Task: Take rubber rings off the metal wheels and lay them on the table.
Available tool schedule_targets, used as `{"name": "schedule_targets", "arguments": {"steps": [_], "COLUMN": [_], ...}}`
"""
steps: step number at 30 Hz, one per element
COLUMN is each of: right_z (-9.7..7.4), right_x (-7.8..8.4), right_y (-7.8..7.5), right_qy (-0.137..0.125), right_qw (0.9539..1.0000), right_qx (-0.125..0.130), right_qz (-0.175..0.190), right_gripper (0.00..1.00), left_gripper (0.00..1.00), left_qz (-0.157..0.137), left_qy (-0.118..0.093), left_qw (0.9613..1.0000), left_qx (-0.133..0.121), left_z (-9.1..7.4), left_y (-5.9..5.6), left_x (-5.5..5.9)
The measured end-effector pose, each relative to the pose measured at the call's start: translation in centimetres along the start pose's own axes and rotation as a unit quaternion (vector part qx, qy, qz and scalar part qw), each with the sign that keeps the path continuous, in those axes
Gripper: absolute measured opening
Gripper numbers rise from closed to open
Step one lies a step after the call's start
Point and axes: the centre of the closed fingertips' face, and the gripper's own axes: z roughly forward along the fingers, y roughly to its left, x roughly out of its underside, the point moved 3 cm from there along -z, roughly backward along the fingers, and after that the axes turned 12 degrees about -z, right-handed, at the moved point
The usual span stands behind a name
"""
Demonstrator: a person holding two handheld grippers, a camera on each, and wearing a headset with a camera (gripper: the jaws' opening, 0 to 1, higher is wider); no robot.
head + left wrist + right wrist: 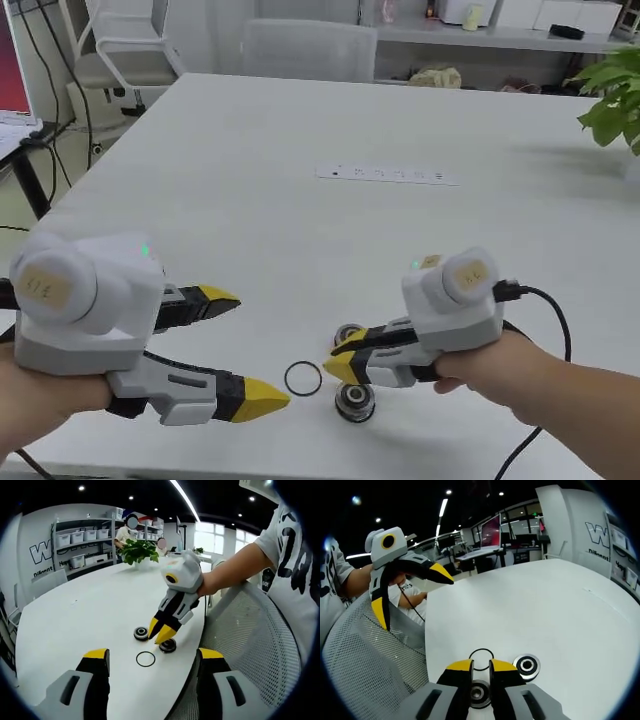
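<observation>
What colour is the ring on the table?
The ring is black, clearest in the left gripper view.

Bare table (300, 240) lies open back to a power strip (385, 175) at mid-table. Near the front edge, a loose rubber ring (303, 378) and two metal wheels (355, 400) cluster, narrow gaps between.
</observation>
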Motion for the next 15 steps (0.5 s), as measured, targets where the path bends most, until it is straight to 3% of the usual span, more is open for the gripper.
{"name": "schedule_targets", "arguments": {"steps": [15], "right_z": [-2.3], "right_x": [0.7], "right_y": [-0.6], "right_qy": [-0.003], "right_qw": [0.9999], "right_qx": [0.010], "right_qz": [-0.002], "right_gripper": [0.12], "left_gripper": [0.68], "left_qz": [-0.003], "left_qy": [0.004], "left_qw": [0.9999], "left_qx": [0.010], "left_z": [0.8], "left_y": [0.2], "left_x": [-0.5]}}
